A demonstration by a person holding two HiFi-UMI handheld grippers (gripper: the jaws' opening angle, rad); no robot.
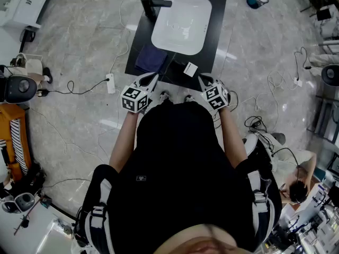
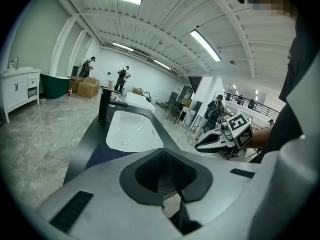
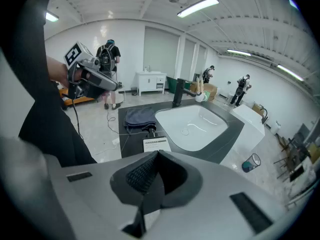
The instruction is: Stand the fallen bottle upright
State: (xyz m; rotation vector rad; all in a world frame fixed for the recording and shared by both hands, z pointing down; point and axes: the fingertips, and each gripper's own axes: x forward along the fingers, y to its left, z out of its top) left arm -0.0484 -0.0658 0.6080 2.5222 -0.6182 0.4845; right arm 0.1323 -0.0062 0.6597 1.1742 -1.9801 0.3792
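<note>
Since the torso in black fills the lower half of the head view, we cannot see the near edge of the desk [image 1: 220,33] or the wrists behind the claws. The grey marbled floor [image 1: 79,46] takes up most of the view, with white and black cables strewn over it on both sides. The black desk is cut off at the top of the head view. A white basin [image 1: 180,28] is set into it, with a black faucet [image 1: 156,4] at its far left corner. A bare black strip runs along the right of the basin, and past that edge there is open floor. A folded dark blue towel [image 1: 151,58] lies at the near left of the basin.

The bottle [image 3: 156,144] lies on its side near the desk's front edge, just beside the towel, with its dark cap toward the basin. In the right gripper view its lower part is hidden behind the claw body. Its white label carries lines of print too small to read.

The left claw [image 1: 153,81] and right claw [image 1: 203,80] hover over the front edge. The bottle lies between their tips, nearer the right one, and touches neither. Each claw has its jaws pressed together with nothing between them. Each cube bears black-and-white square markers.
</note>
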